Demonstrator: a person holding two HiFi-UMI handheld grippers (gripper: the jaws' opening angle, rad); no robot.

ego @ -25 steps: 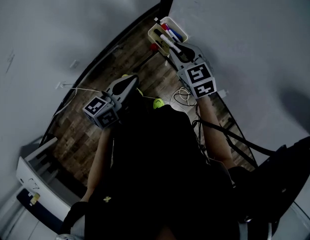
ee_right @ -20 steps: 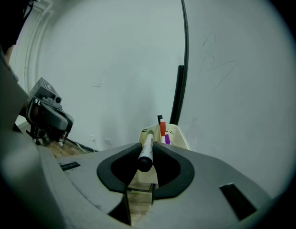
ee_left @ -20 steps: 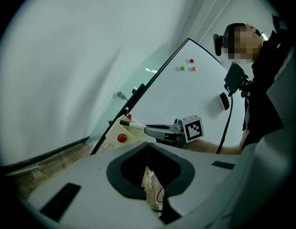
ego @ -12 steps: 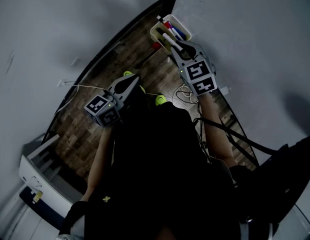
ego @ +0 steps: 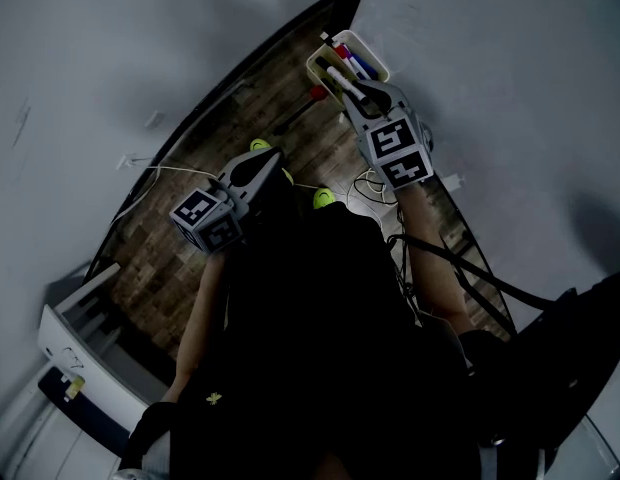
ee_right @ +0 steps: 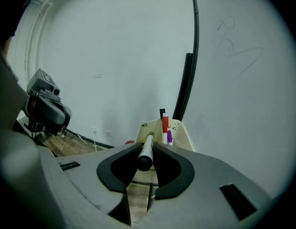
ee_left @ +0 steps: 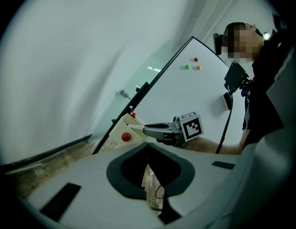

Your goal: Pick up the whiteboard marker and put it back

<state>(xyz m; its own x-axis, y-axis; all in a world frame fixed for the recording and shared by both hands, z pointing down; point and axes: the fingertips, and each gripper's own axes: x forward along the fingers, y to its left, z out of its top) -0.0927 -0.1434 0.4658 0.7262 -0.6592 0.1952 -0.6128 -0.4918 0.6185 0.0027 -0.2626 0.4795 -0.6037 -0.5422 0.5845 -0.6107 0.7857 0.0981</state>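
Wall fills the far left, well away from the cream marker tray (ego: pixel 370 53) that hangs at the whiteboard's lower edge. Nearer the tray, but still well short of it and to its left, the left hand-held gripper (ego: pixel 265 156) hovers over the wooden floor (ego: pixel 180 218). In its own view the left hand-held gripper (ee_left: pixel 148 147) is clenched and empty: the jaw tips meet with nothing caught between them, and only a strip of floor shows through lower down. Two yellow-green shoes (ego: pixel 322 198) stand on the floor below the tray, beside a white cable (ego: pixel 170 176).

Just beside the tray, the right hand-held gripper (ego: pixel 348 88) grips the whiteboard marker (ego: pixel 340 78). In the right gripper view the right hand-held gripper (ee_right: pixel 146 146) has both pads pressed on the marker's white barrel (ee_right: pixel 147 149). The dark end faces the camera and the far end points at the tray (ee_right: pixel 184 135), reaching about to its near rim. Whether it touches the rim I cannot tell.

Inside the tray stand a red marker (ee_right: pixel 165 125), a purple one (ee_right: pixel 169 137) and a black one (ee_right: pixel 162 113). A red round knob (ee_left: pixel 125 137) sits on the tray's outer side.

Right of the tray spreads the whiteboard (ego: pixel 490 78), with three small magnets (ee_left: pixel 195 59) high on its face in the left gripper view.
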